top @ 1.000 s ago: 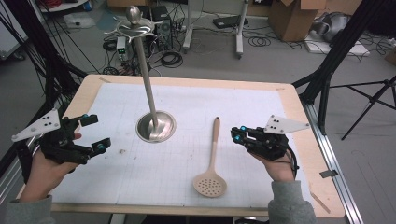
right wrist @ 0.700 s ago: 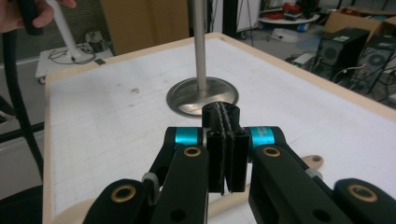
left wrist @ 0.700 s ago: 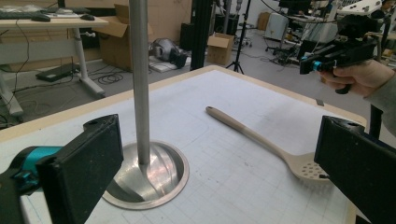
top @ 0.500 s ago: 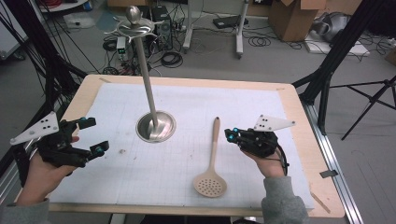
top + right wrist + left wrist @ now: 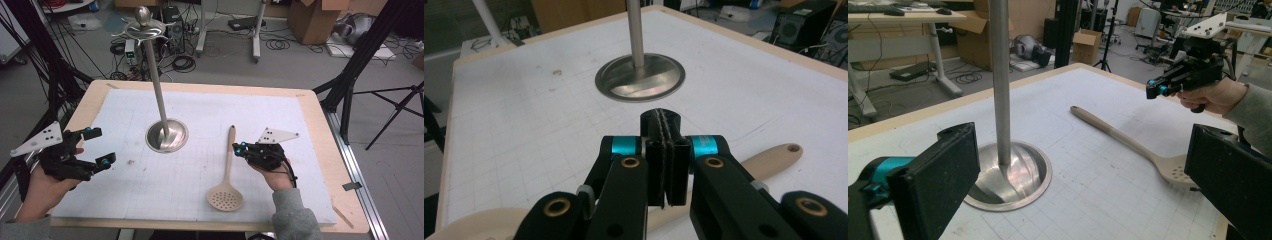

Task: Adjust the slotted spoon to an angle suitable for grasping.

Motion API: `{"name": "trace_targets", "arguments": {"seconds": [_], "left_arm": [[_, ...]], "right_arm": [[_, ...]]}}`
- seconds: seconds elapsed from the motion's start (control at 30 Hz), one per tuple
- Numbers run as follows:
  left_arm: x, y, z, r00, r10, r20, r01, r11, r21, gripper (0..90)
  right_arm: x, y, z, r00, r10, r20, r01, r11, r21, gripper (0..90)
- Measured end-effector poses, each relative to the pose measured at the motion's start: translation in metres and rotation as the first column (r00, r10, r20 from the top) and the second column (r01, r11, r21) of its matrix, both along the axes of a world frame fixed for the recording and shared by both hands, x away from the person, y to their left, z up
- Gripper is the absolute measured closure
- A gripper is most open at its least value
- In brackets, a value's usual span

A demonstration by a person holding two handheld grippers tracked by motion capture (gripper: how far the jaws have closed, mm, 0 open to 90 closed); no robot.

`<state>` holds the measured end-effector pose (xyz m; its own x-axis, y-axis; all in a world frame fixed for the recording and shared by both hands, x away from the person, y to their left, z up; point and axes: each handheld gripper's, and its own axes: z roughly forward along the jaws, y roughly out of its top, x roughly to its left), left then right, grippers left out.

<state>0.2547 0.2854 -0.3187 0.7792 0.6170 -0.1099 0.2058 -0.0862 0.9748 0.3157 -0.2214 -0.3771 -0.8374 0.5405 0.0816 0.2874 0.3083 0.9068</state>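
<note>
Lower and closer to the spoon (image 5: 227,170) than a second ago, the right gripper (image 5: 239,147) now hangs just beside the handle at its 3 o'clock, jaws pressed flat together with nothing between them, as the right gripper view makes plain; they have just finished closing. The left gripper (image 5: 97,147) has kept its place at the mat's (image 5: 300,165) 9 o'clock edge, jaws spread wide and empty. Seen from above, the beige slotted spoon lies flat on the white mat, handle tip pointing to 12 o'clock and perforated bowl at 6, well apart from the steel stand (image 5: 167,135), whose round base sits at the spoon's 10 o'clock with its pole rising to a ring of hooks (image 5: 144,27). The work in hand looks like taking up the spoon, probably to hang it on the stand. Shut jaws cannot grasp, so doing this well likely means opening them first, then bringing them down astride the narrow handle about midway along, pads square to its sides, and closing firmly before lifting. A grip too near the bowl could let the spoon swing; one near the tip might cover the hanging hole (image 5: 793,148). The left gripper seems free to steady the stand's base if the pole rocks.
</note>
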Motion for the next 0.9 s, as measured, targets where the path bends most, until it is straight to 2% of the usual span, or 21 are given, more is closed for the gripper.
{"name": "trace_targets", "arguments": {"seconds": [0.17,0.3,0.4,0.5,0.63,0.9], "left_arm": [[0.001,-0.002,-0.002,1.0,-0.003,-0.007,0.003,1.0,0.007,1.7],[0.001,-0.003,-0.003,0.9999,-0.003,-0.013,0.003,0.9999,0.012,1.8],[0.001,-0.003,-0.004,0.9999,-0.002,-0.017,0.003,0.9999,0.013,1.7],[0.001,-0.002,-0.004,0.9999,-0.003,-0.016,0.003,0.9999,0.012,1.7],[0.002,-0.004,-0.005,0.9997,-0.005,-0.023,0.006,0.9999,0.016,1.8],[0.002,-0.005,-0.007,0.9995,-0.006,-0.03,0.007,0.9996,0.029,1.8]], "right_arm": [[0.001,0.003,-0.005,0.9997,0.022,-0.01,-0.022,0.9995,-0.021,89.5],[0.003,0.01,-0.011,0.9989,0.042,-0.022,-0.043,0.9974,-0.059,89.5],[0.0,0.016,-0.02,0.9998,0.017,-0.008,-0.017,0.997,-0.075,89.5],[0.002,0.021,-0.031,0.9987,0.029,-0.043,-0.034,0.9916,-0.125,89.5],[0.004,0.029,-0.039,0.9958,0.063,-0.067,-0.072,0.9853,-0.155,89.5],[0.005,0.036,-0.047,0.9934,0.076,-0.086,-0.091,0.977,-0.193,89.5]]}}
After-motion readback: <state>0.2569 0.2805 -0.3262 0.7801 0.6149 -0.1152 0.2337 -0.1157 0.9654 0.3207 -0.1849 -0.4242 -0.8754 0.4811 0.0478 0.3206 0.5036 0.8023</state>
